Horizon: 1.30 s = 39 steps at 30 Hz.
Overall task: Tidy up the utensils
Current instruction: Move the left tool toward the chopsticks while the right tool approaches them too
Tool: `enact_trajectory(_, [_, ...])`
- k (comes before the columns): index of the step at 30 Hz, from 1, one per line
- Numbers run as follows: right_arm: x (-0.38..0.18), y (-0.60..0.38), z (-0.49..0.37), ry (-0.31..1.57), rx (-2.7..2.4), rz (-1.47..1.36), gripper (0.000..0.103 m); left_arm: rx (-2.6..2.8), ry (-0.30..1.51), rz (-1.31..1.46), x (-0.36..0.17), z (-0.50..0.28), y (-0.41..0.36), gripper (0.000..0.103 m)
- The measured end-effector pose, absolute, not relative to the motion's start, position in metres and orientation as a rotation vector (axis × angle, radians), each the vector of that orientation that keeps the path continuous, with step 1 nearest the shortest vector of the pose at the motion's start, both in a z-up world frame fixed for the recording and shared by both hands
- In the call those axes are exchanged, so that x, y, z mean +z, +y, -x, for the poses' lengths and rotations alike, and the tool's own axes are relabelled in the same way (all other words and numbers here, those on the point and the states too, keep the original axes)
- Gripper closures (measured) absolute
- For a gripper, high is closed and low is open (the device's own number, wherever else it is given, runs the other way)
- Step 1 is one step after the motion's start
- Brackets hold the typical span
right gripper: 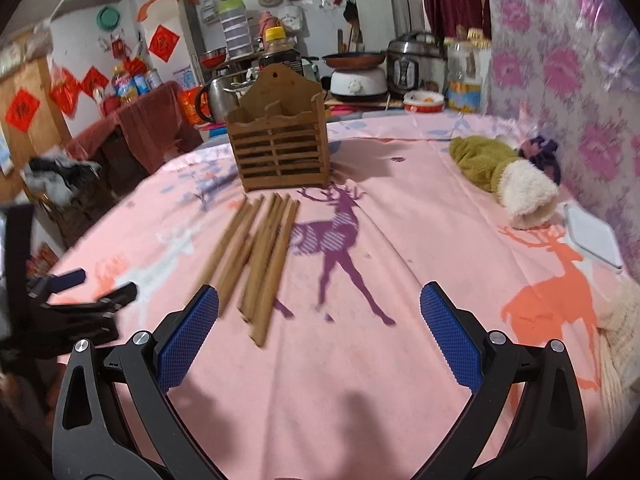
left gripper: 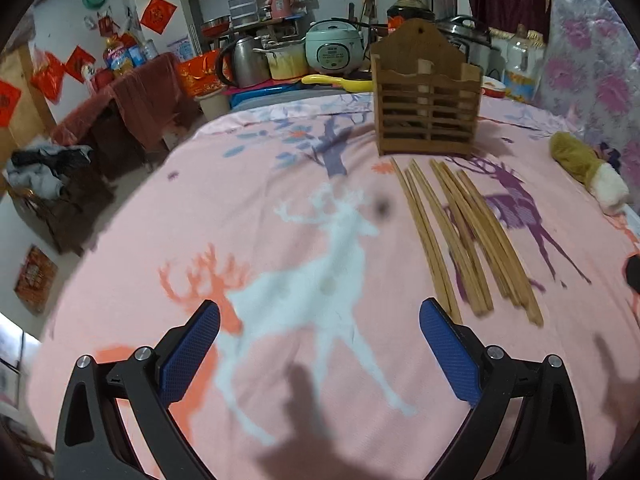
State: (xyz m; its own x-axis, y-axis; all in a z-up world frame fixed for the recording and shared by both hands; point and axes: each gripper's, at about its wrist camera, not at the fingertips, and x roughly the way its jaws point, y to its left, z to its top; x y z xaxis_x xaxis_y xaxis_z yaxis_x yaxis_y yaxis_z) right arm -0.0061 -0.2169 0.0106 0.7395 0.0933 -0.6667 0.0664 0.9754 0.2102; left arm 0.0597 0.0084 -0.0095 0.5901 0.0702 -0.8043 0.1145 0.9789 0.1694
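Several wooden chopsticks (left gripper: 460,240) (right gripper: 260,248) lie side by side on the pink deer-print cloth (left gripper: 280,208) (right gripper: 420,240). A slatted wooden utensil holder (left gripper: 426,98) (right gripper: 280,144) stands upright just beyond their far ends. My left gripper (left gripper: 320,316) hovers open over the cloth, with the chopsticks to the right of its right finger. My right gripper (right gripper: 320,304) is open too; the near ends of the chopsticks lie just ahead of its left finger. Neither holds anything. The left gripper (right gripper: 80,296) also shows at the left edge of the right wrist view.
An olive and cream fuzzy garment (right gripper: 508,176) (left gripper: 588,168) lies to the right on the cloth, with a white flat device (right gripper: 596,236) near the right edge. Behind the surface stand a rice cooker (left gripper: 334,46), a kettle (left gripper: 244,60), pots and a bottle (left gripper: 408,4).
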Motion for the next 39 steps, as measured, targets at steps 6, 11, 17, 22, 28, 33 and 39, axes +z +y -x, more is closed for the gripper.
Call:
enact_trajectory(6, [0.014, -0.223, -0.034, 0.765, 0.067, -0.326, 0.006, -0.154, 0.964, -0.079, -0.005, -0.098, -0.012, 0.005])
enact_trajectory(11, [-0.014, -0.234, -0.052, 0.836, -0.022, -0.28, 0.006, -0.131, 1.045, -0.117, -0.04, -0.124, -0.019, 0.005])
enact_trajectory(17, [-0.03, -0.255, -0.061, 0.903, 0.013, -0.421, 0.006, -0.072, 1.084, -0.164, -0.054, -0.139, -0.006, 0.005])
enact_trajectory(22, [-0.039, -0.259, -0.065, 0.945, 0.019, -0.466, 0.006, -0.099, 1.078, -0.202, -0.054, -0.137, -0.011, 0.005])
enact_trajectory(28, [-0.039, -0.253, -0.066, 0.949, 0.012, -0.421, 0.006, -0.118, 1.087, -0.208, -0.06, -0.138, -0.019, 0.005])
enact_trajectory(33, [-0.039, -0.254, -0.065, 0.95, 0.009, -0.421, 0.006, -0.139, 1.086, -0.189, -0.062, -0.143, -0.022, 0.004])
enact_trajectory(39, [-0.038, -0.256, -0.065, 0.946, 0.001, -0.419, 0.006, -0.137, 1.113, -0.117, -0.064, -0.155, -0.011, 0.004])
